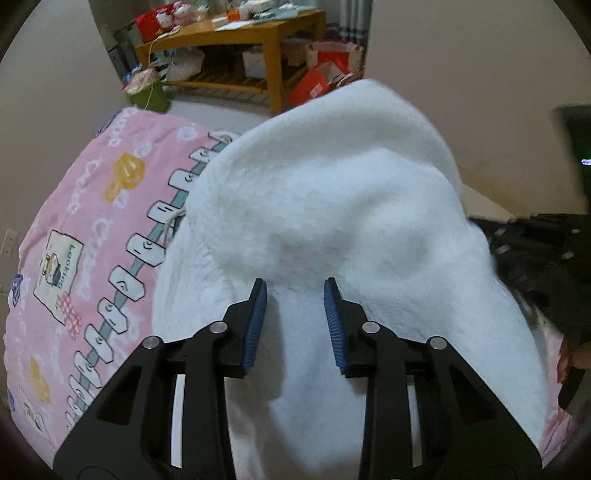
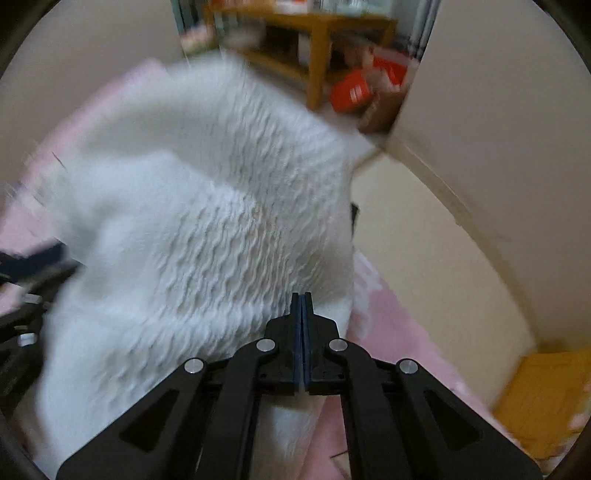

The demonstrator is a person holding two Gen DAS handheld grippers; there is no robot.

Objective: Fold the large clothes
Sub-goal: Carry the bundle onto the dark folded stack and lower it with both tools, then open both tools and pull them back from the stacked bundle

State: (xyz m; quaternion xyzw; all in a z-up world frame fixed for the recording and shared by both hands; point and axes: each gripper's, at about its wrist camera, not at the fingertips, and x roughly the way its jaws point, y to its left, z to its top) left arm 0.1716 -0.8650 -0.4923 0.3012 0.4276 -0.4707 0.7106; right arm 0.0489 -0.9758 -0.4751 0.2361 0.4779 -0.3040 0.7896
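Pinching white fleece garment (image 2: 207, 236) at its edge, my right gripper (image 2: 302, 299) has pads pressed together on fabric, likely to carry one side over for fold. My left gripper (image 1: 294, 291) spread, hovering over same garment, nothing between pads; probably about to take a second hold. Garment heaped on pink printed bedspread (image 1: 74, 229), filling centre of both views. Wooden table (image 1: 240, 33) at 12 o'clock. Right view badly smeared; garment type, sleeves, hem not discernible. Dark object at 3 o'clock in left view unidentifiable.
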